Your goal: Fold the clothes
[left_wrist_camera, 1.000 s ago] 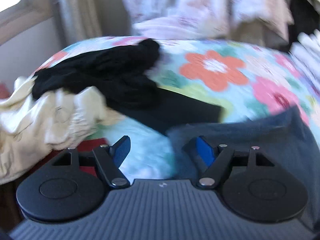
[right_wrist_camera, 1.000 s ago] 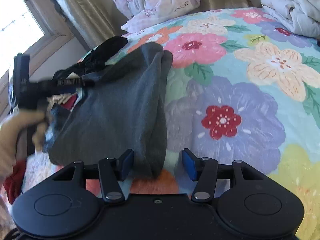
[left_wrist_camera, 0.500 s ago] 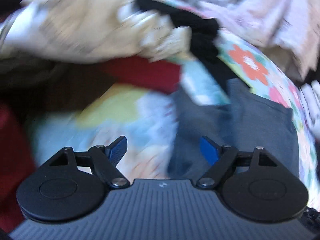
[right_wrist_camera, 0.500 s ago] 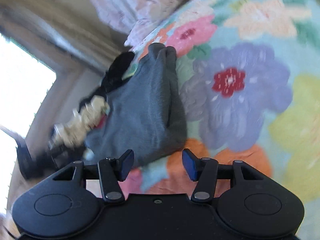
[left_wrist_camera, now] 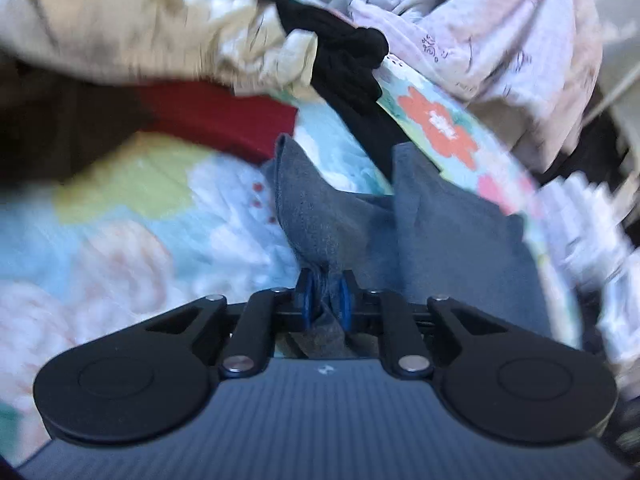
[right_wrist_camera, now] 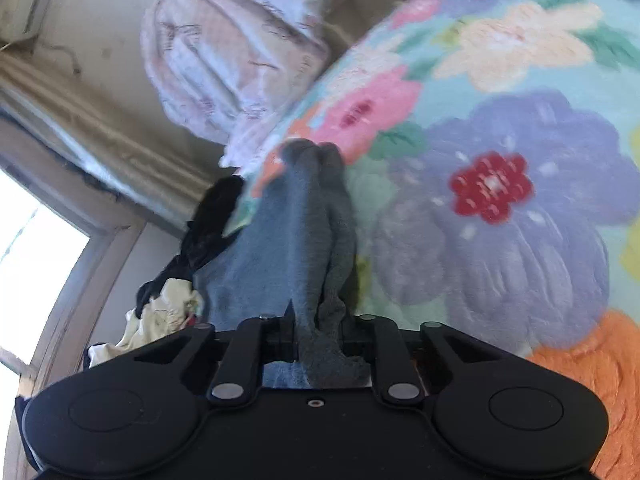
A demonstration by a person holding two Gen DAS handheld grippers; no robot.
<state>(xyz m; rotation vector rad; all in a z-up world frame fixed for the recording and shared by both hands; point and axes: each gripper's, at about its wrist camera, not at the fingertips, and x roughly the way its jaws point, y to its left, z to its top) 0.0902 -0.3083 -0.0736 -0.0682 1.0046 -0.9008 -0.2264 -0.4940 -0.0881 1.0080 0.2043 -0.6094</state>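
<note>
floral bedspread [right_wrist_camera: 520,200], grey garment [right_wrist_camera: 280,248], no legible writing

The bed cover [right_wrist_camera: 520,128] is light blue with big flowers in purple, pink, orange and cream. A grey cloth [right_wrist_camera: 296,232] lies on it. Nearby are black clothes [left_wrist_camera: 344,64], a cream cloth [left_wrist_camera: 160,32], something red [left_wrist_camera: 216,112], and a pale pink blanket [left_wrist_camera: 480,28].

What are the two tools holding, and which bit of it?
Both are closing on the grey garment. The left tool pinches a bunched edge of it; the right tool pinches another gathered edge. Which edges cannot be told.
</note>
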